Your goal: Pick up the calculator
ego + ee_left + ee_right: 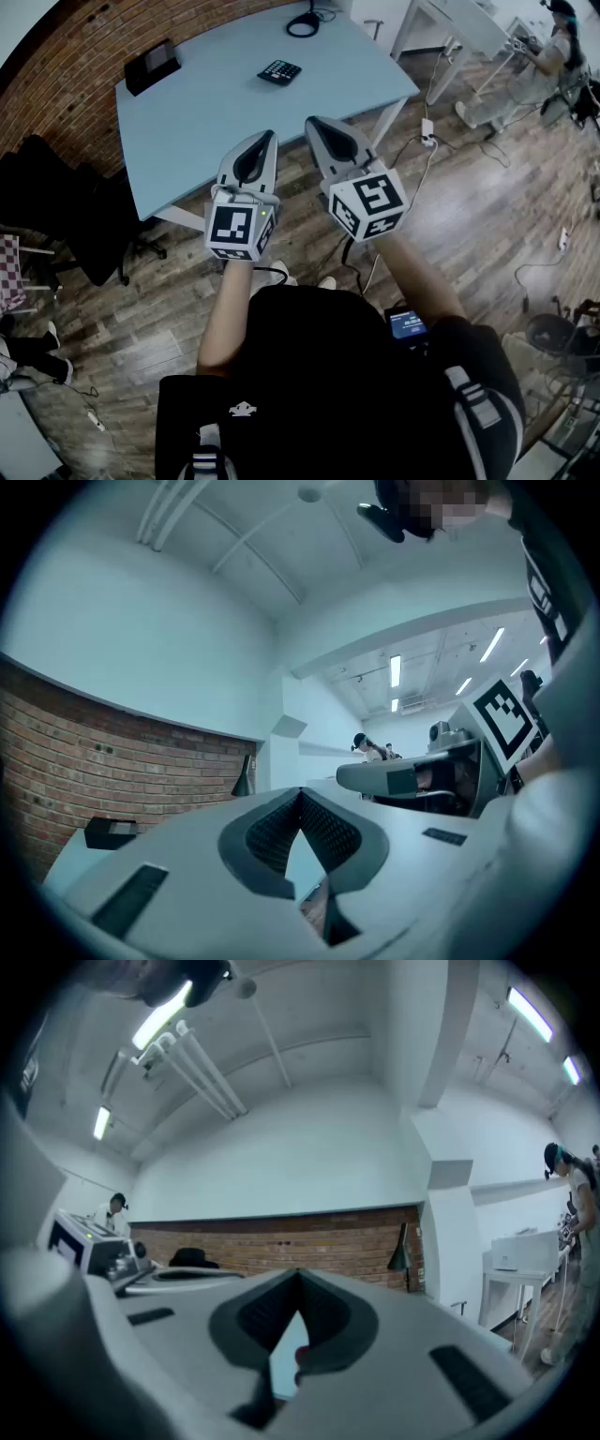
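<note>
Holds the left gripper (pixel 265 137) and the right gripper (pixel 315 123) side by side in the middle of the head view, both roughly level, tips reaching over the near edge of the pale blue tabletop (pixel 187 131) as the frame shows it. Grips each one from behind, bare forearms running down toward the bottom of the frame. Shows, in the left gripper view, the fingers (pixel 272 832) pressed together at the tips and pinching nothing, with the other gripper and its marker cube at the right of that frame. Shows the same in the right gripper view: fingers (pixel 262 1312) closed tip to tip, nothing caught between them. Leaves the calculator (pixel 279 71) lying flat toward the far side of the tabletop, upper centre of the head view, untouched and well apart from both grippers. Places a black box (pixel 152 66) at the upper left corner of the tabletop, well left of the calculator, and a black lamp (pixel 303 23) at the far edge, just above the calculator in the frame. Frames the tabletop with a brick wall (pixel 56 84) along the upper left, a wood-plank floor (pixel 469 206) across the right, a black chair (pixel 56 197) at the left edge, and another person (pixel 562 47) at a white table in the upper right corner.
</note>
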Action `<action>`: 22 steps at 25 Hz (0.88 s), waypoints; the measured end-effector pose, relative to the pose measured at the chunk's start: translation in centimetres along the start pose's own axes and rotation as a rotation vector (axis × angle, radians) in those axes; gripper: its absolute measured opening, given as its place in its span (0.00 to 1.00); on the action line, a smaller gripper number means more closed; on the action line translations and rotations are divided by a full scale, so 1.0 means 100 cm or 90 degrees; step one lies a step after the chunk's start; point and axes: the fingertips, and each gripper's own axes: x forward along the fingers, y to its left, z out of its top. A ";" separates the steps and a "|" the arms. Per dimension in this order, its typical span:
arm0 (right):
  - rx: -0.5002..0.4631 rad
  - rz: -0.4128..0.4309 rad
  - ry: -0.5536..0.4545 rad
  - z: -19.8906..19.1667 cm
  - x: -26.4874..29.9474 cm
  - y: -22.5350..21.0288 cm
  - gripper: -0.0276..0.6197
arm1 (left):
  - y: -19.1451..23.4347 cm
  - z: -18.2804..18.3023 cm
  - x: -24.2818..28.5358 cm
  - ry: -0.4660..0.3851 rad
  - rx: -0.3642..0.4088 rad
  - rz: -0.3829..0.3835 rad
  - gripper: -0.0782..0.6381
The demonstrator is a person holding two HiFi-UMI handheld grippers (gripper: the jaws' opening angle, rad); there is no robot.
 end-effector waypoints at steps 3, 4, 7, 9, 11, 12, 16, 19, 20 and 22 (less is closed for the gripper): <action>0.001 -0.005 0.000 -0.002 0.005 0.000 0.05 | 0.005 -0.003 0.001 0.001 -0.003 -0.004 0.12; 0.003 -0.007 0.000 -0.003 0.006 -0.001 0.05 | 0.006 -0.004 0.002 0.002 -0.004 -0.005 0.12; 0.008 -0.008 0.003 -0.006 0.011 -0.002 0.05 | 0.011 -0.006 0.004 0.001 -0.006 -0.008 0.12; 0.005 -0.008 0.005 -0.006 0.015 -0.001 0.05 | 0.014 -0.006 0.006 0.000 -0.007 -0.011 0.12; 0.002 -0.009 0.004 -0.005 0.020 0.000 0.05 | 0.019 -0.005 0.008 0.000 -0.007 -0.015 0.12; 0.001 -0.010 0.003 -0.004 0.023 0.001 0.05 | 0.021 -0.005 0.009 0.000 -0.008 -0.017 0.12; 0.001 -0.016 0.001 -0.003 0.032 0.002 0.05 | 0.030 -0.005 0.013 -0.002 -0.007 -0.027 0.12; 0.002 -0.022 0.001 -0.004 0.038 0.001 0.05 | 0.036 -0.007 0.015 -0.002 -0.009 -0.032 0.12; 0.001 -0.024 0.001 -0.004 0.041 0.001 0.05 | 0.038 -0.008 0.016 -0.001 -0.009 -0.034 0.12; 0.000 -0.027 0.001 -0.004 0.047 0.002 0.05 | 0.043 -0.009 0.018 0.001 -0.010 -0.039 0.12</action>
